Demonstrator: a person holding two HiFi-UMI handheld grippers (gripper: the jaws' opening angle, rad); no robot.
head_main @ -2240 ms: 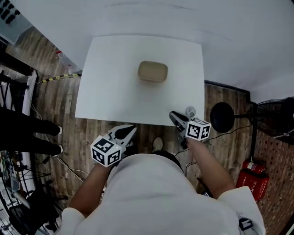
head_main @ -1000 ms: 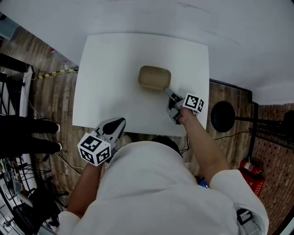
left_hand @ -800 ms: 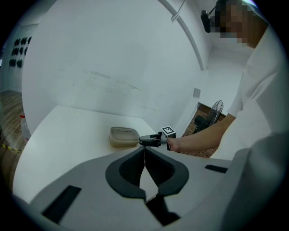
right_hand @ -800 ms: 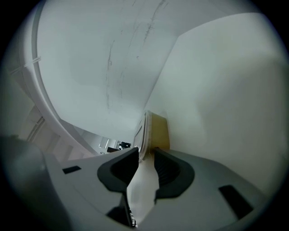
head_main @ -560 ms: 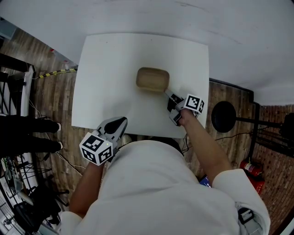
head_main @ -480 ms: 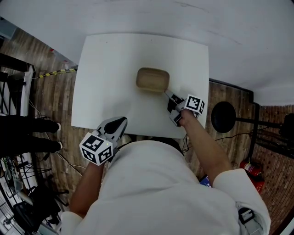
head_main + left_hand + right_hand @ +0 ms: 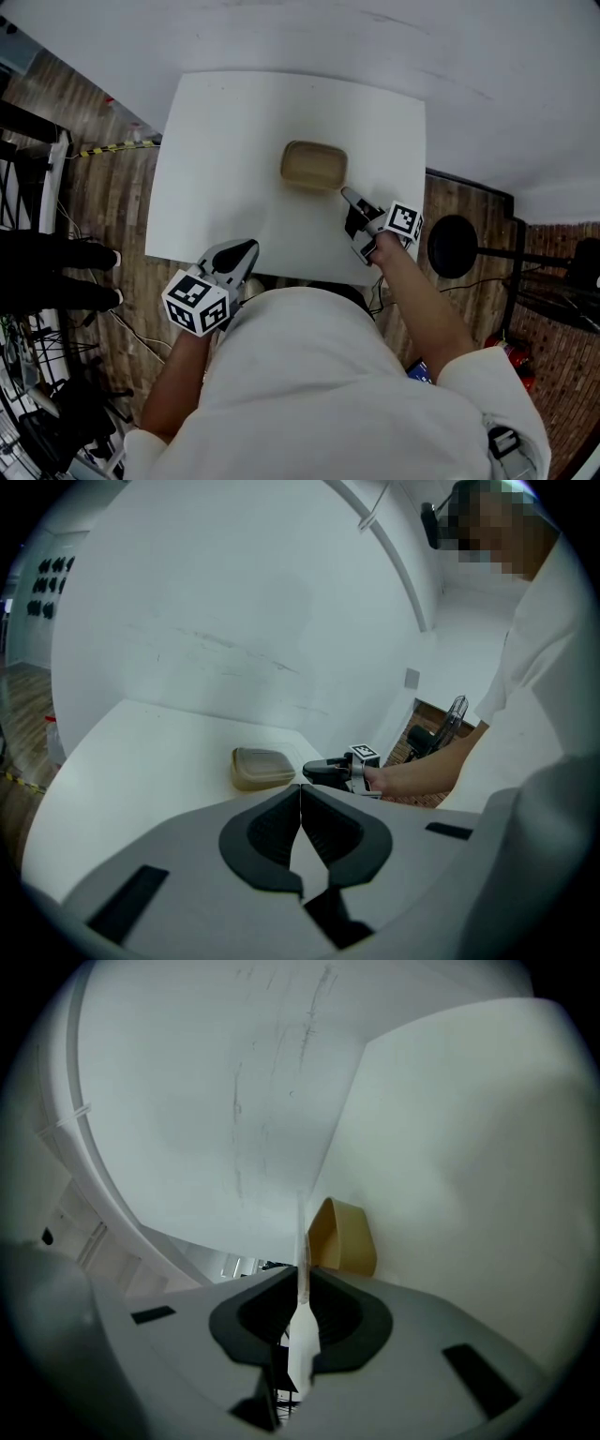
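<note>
text, brands, numbers: none legible | left hand-held gripper (image 7: 245, 248), right hand-held gripper (image 7: 348, 195): square coded markers (image 7: 195, 302) only

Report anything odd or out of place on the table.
Nothing stands out: the tan container sits flat on the white table, nothing spilled. The right gripper pinches a thin pale piece edge-on.

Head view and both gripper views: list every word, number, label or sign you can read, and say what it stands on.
No readable text anywhere.
Marker cube on the left gripper: black-and-white squares only, no letters.
Marker cube on the right gripper: the same.
Tan container: no print shows.
Clear lid between the right gripper's jaws: no print shows.
</note>
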